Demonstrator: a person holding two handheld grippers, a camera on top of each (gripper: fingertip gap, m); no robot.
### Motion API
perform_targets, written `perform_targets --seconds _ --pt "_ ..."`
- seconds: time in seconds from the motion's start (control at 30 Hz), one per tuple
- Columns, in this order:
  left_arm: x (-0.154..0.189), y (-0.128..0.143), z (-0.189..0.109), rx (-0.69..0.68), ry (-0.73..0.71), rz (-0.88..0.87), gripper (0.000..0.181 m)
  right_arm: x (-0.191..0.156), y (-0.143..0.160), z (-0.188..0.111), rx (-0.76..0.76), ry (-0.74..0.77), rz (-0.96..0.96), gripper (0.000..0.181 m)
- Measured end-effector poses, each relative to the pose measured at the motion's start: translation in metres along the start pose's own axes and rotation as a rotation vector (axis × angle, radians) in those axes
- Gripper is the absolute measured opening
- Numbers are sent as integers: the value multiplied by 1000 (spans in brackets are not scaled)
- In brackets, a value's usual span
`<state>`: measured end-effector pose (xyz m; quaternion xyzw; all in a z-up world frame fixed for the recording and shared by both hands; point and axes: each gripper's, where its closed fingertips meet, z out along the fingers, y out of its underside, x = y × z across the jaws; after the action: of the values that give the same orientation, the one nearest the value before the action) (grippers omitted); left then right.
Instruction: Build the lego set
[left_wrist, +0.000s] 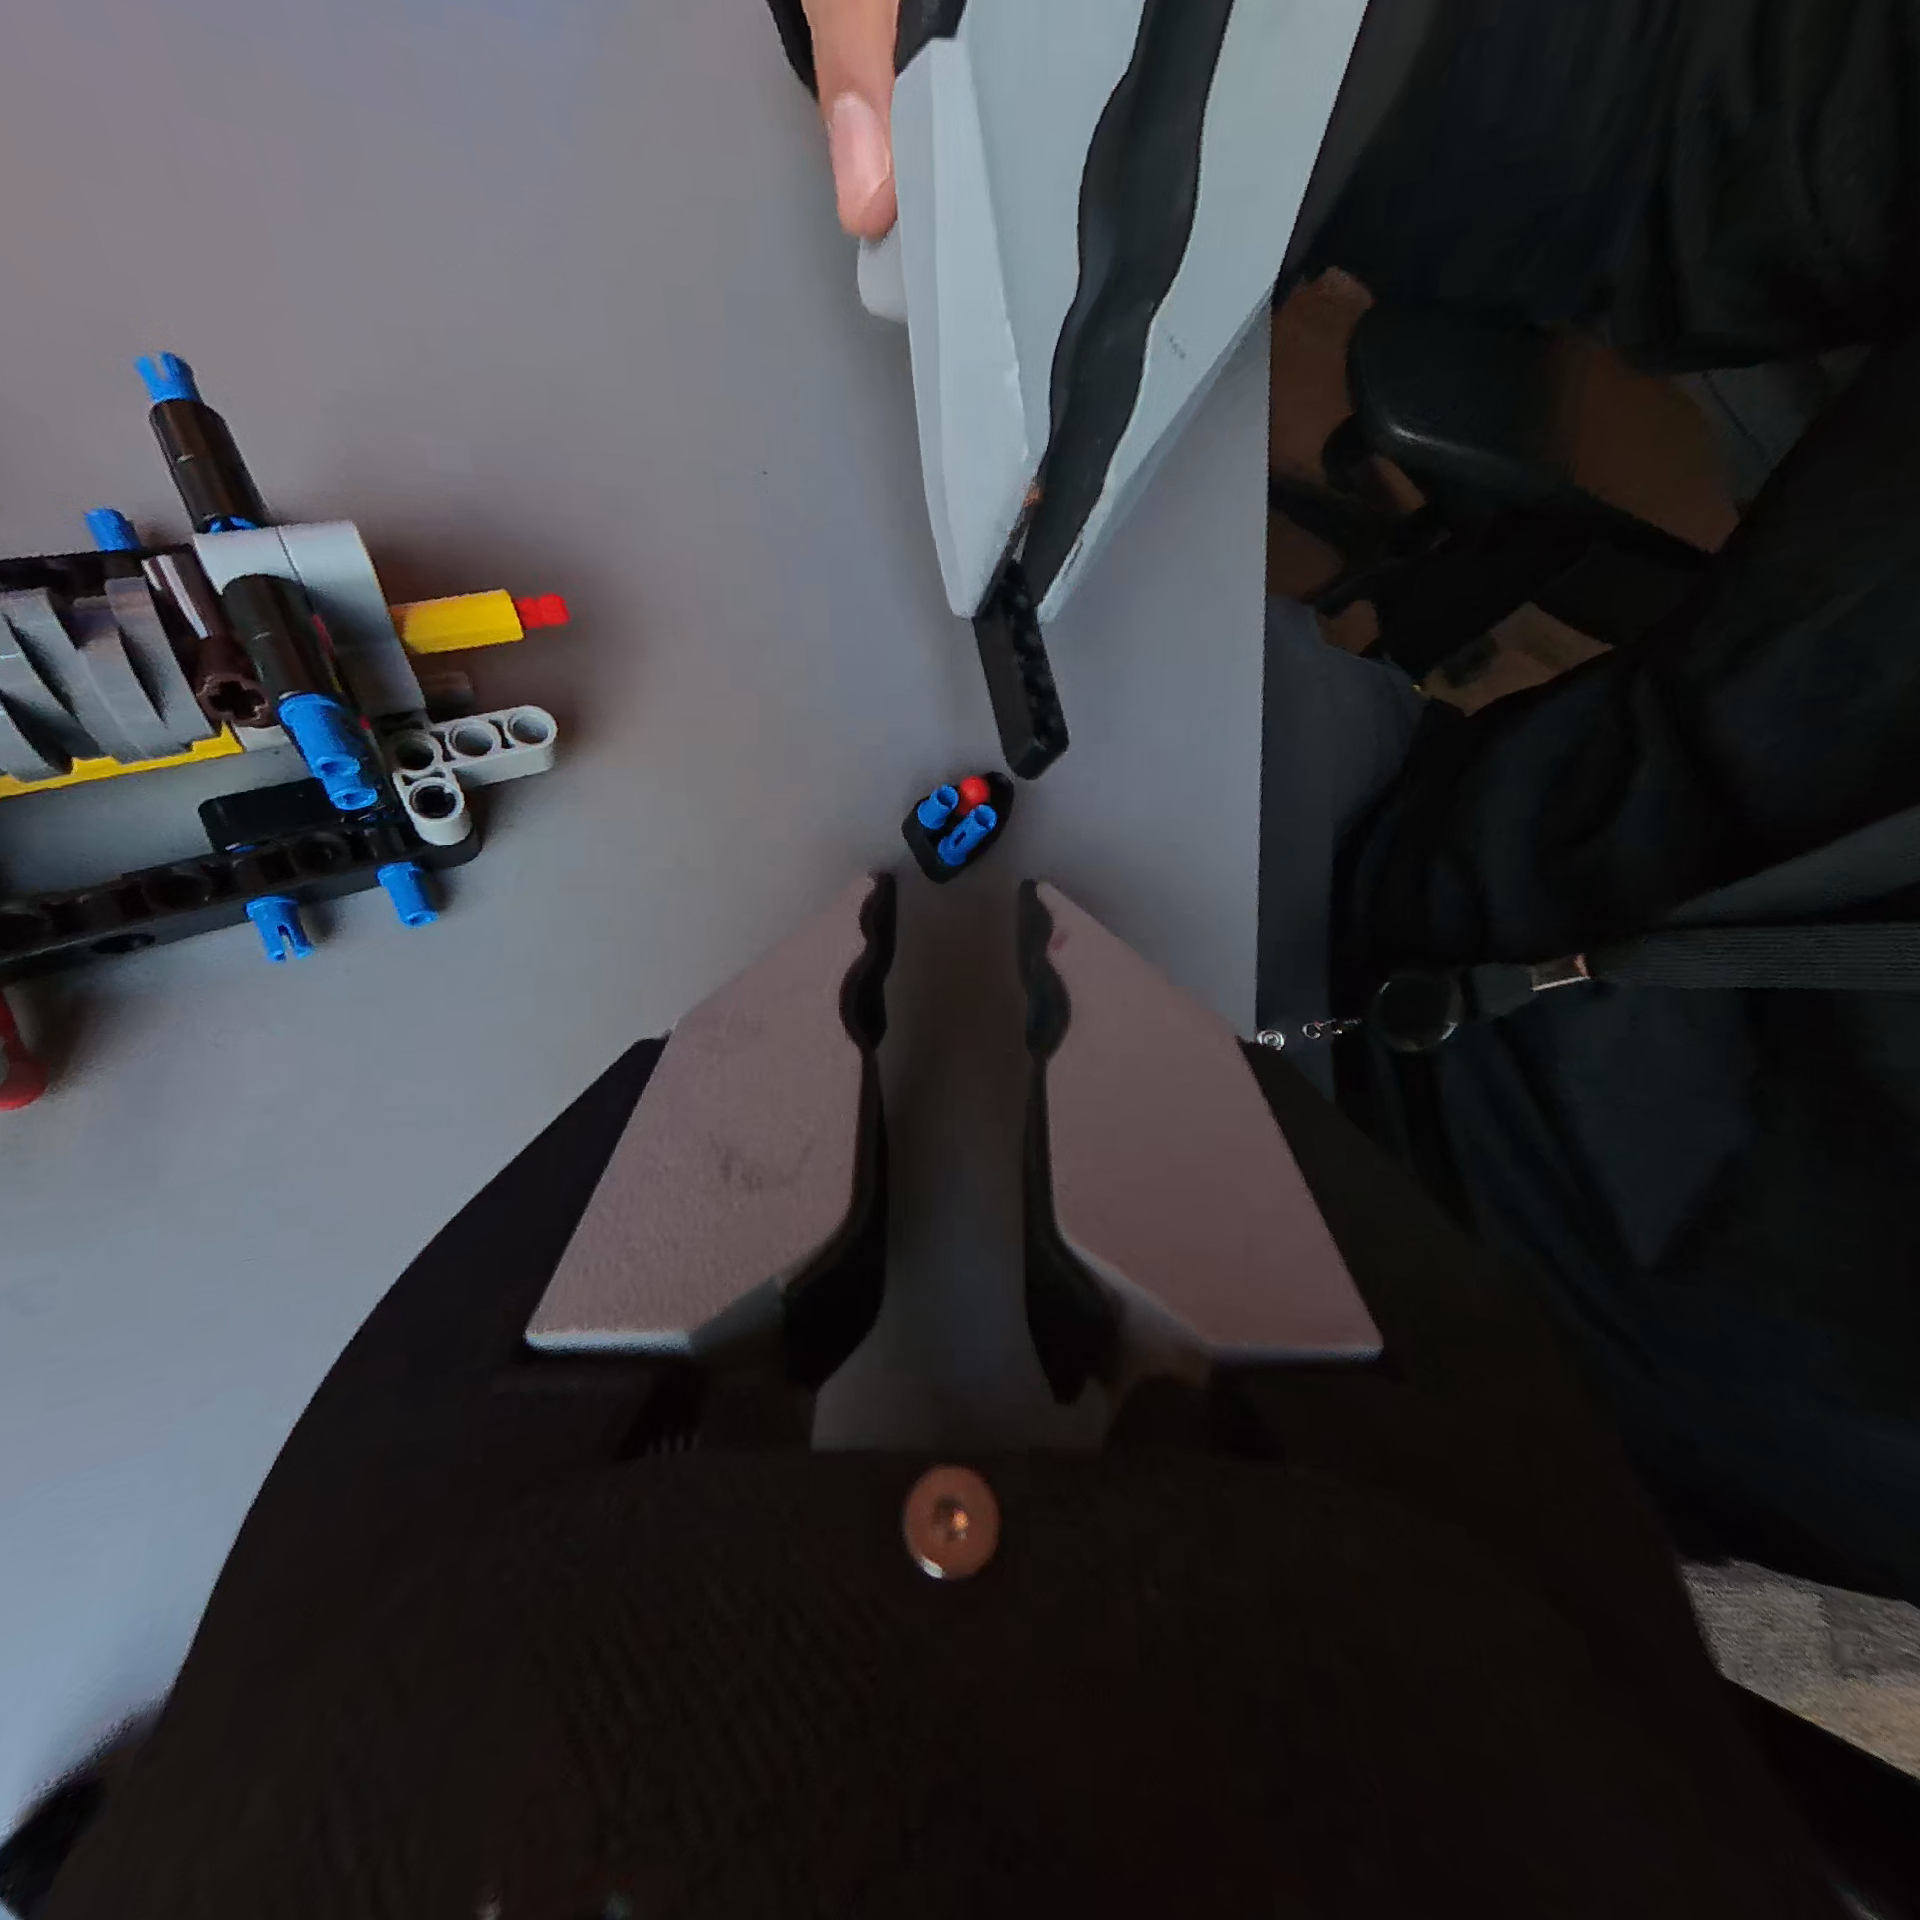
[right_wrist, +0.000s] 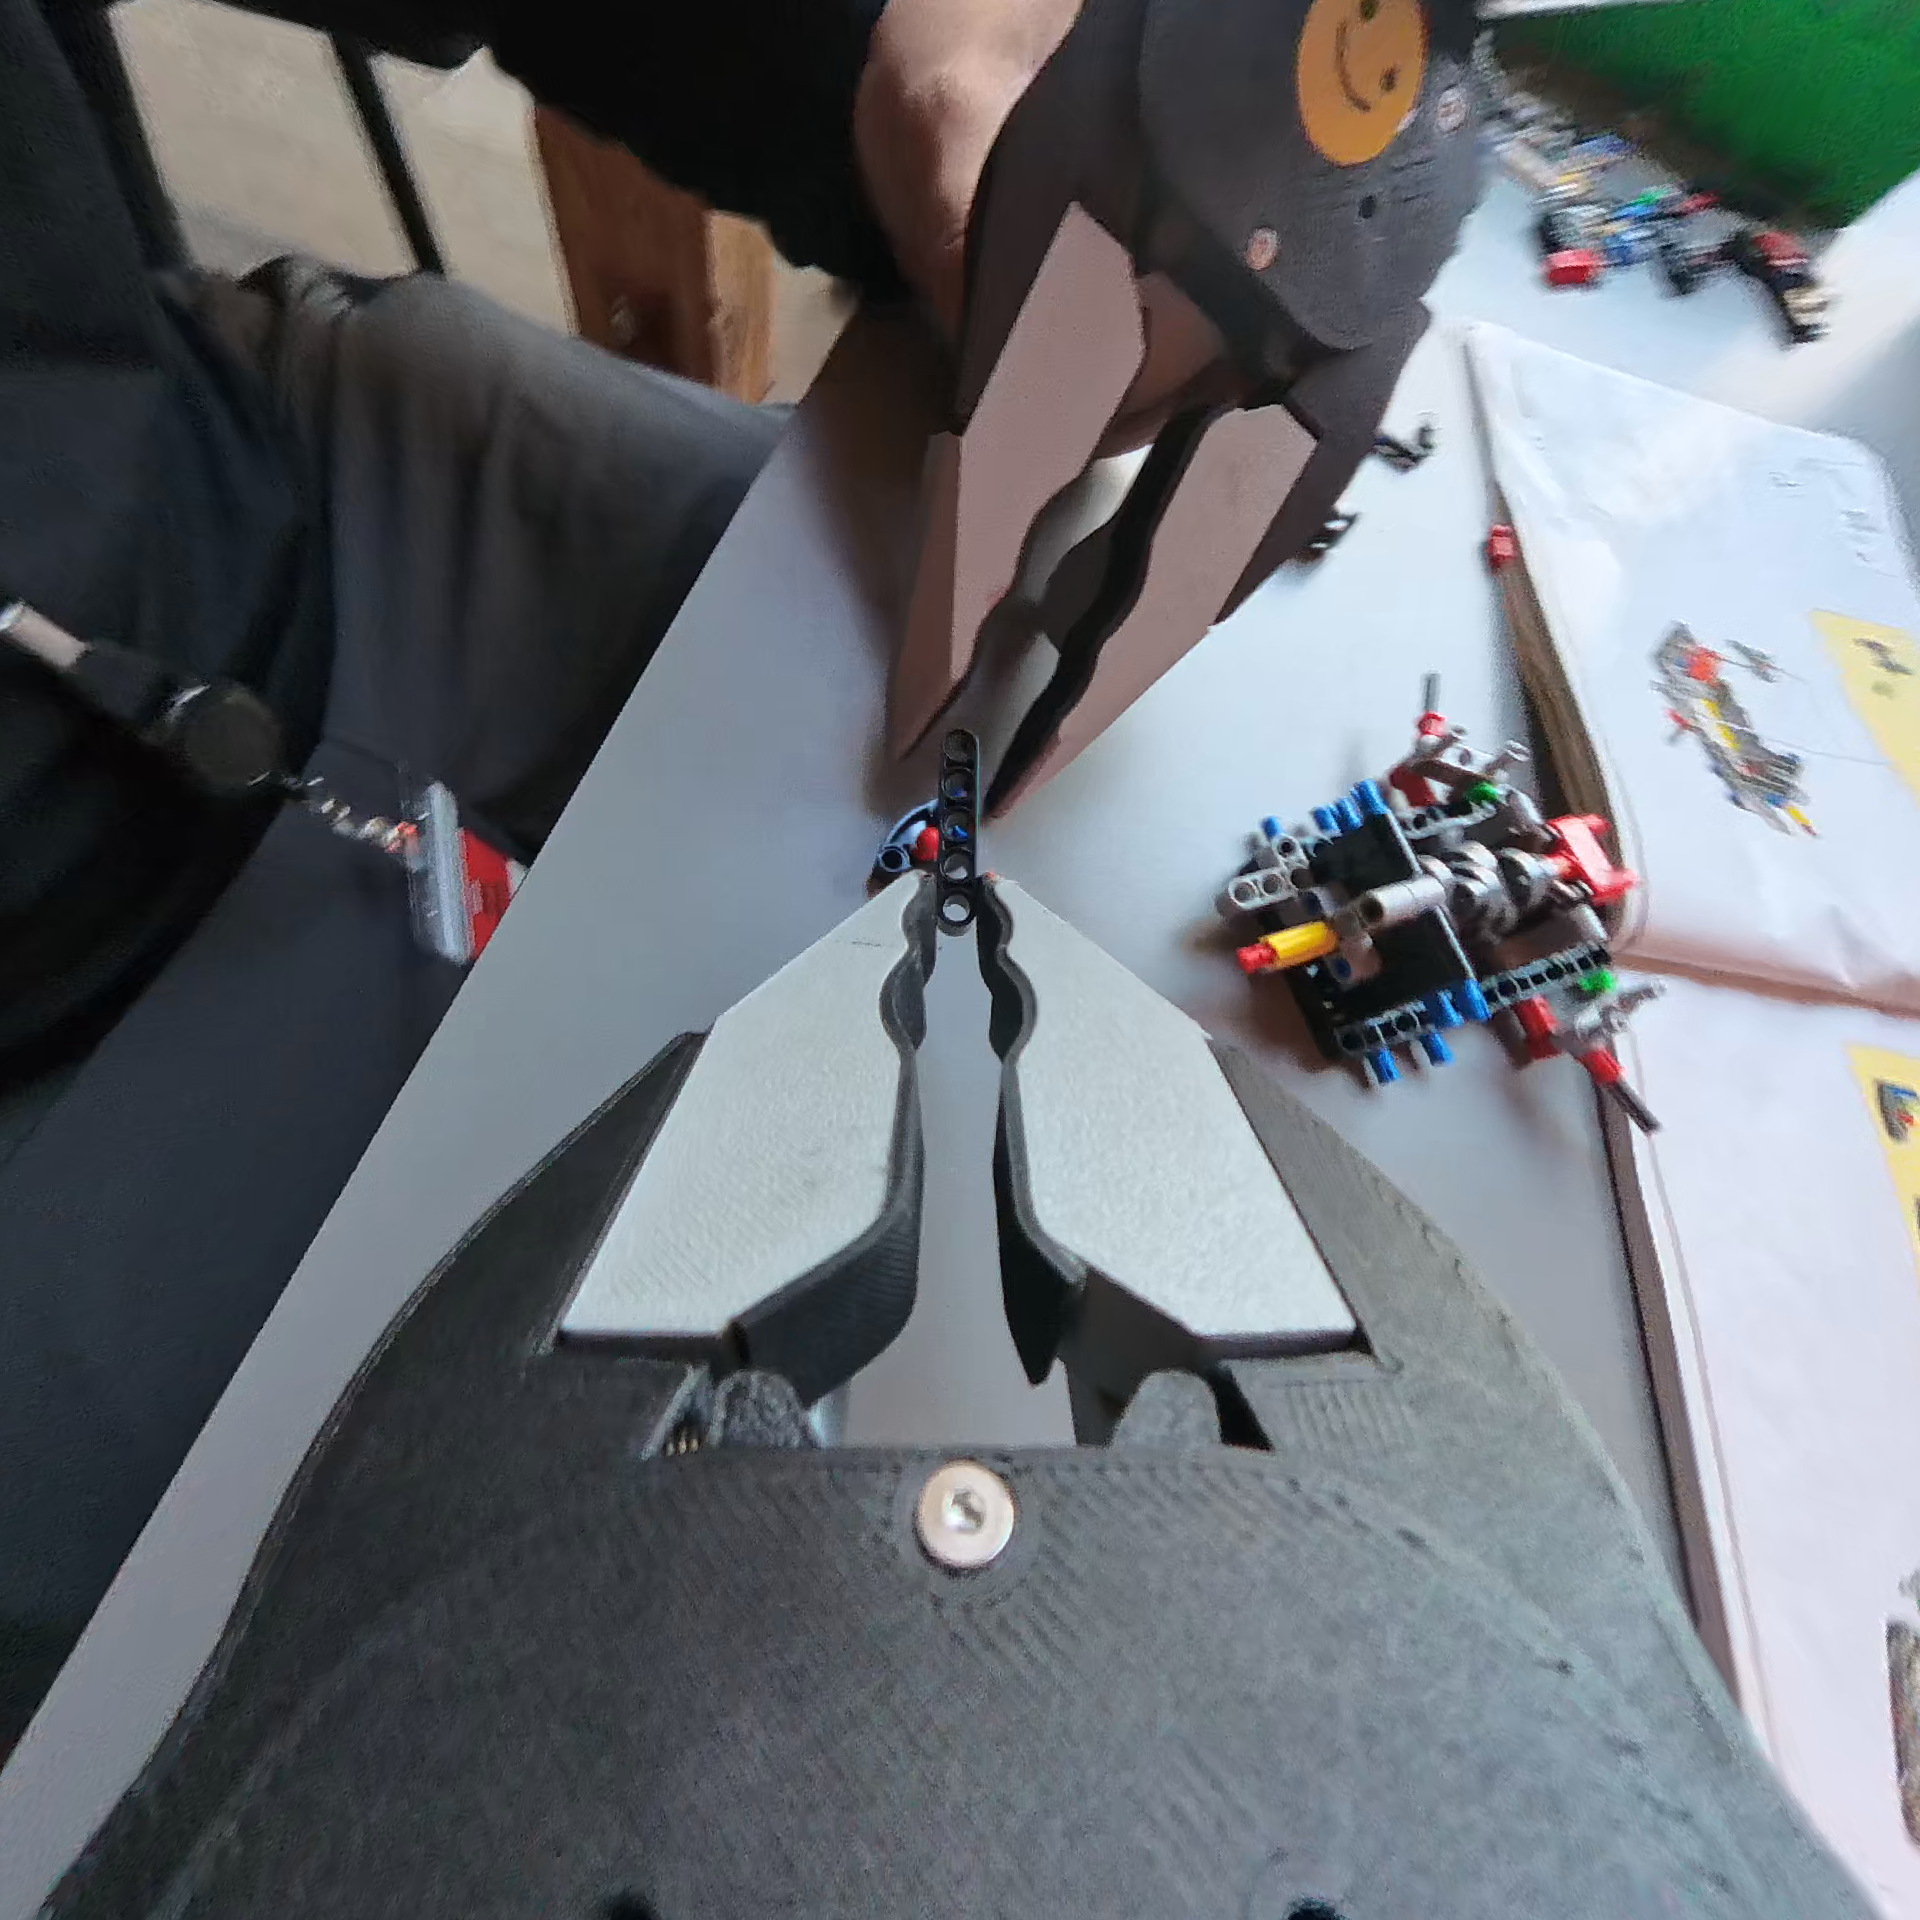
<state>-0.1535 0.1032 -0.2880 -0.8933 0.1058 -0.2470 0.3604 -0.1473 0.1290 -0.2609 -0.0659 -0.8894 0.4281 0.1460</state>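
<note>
Black holed beam (right_wrist: 957, 831) is pinched by its end in the right gripper (right_wrist: 956, 891), above the small pinned piece (left_wrist: 957, 826) near the table (left_wrist: 623, 312) edge. Left gripper (left_wrist: 954, 891) is held apart, empty. Judged light, rigid, slippery; best gripped across flat sides.

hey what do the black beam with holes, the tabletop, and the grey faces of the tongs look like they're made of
Black beam: hard moulded plastic, smooth with a slight sheen, with a clean row of round holes.
Tabletop: probably laminate or painted board, a matte, even grey with no grain.
Right tongs, shut on the beam: grey faces look like printed plastic, judging by the fine layer lines; the black body has a woven-looking texture, so the material is uncertain.
</note>
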Motion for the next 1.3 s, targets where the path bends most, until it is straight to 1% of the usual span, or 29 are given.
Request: perform_targets --seconds 0.13,0.27,0.4,0.57,0.7,0.77,0.83,0.97,1.03,1.1,1.17,1.3 --pt "-3 1 -4 18 -39 -21 24 6 0 3 -48 -54 -45 5" --pt "-4 1 -10 48 -46 -33 25 6 14 5 -88 -99 -36 5" --pt "-1 1 -3 27 -57 -13 25 4 25 5 -108 -112 -16 5" --pt "4 -4 8 11 -46 2 23 9 18 4 -82 -79 -30 5" --pt "2 -6 9 9 -32 -20 17 14 14 1 -47 -34 -48 5" --pt "0 -6 10 2 -30 -20 11 11 7 0 -23 -40 -66 5" --pt "-1 -7 10 -3 -23 -1 11 9 5 3 -33 -35 -90 5" --pt "3 -6 11 -34 70 14 10 3 7 8 -51 -56 -106 5" --pt "2 -6 10 -37 86 15 10 2 9 8 -57 -58 -106 5" --pt "2 -7 9 -31 93 14 6 2 8 6 -52 -57 -106 5" --pt "2 -7 9 -30 88 23 6 3 8 6 -54 -51 -108 5" --pt "2 -6 9 -35 78 30 12 2 10 6 -62 -61 -96 5"
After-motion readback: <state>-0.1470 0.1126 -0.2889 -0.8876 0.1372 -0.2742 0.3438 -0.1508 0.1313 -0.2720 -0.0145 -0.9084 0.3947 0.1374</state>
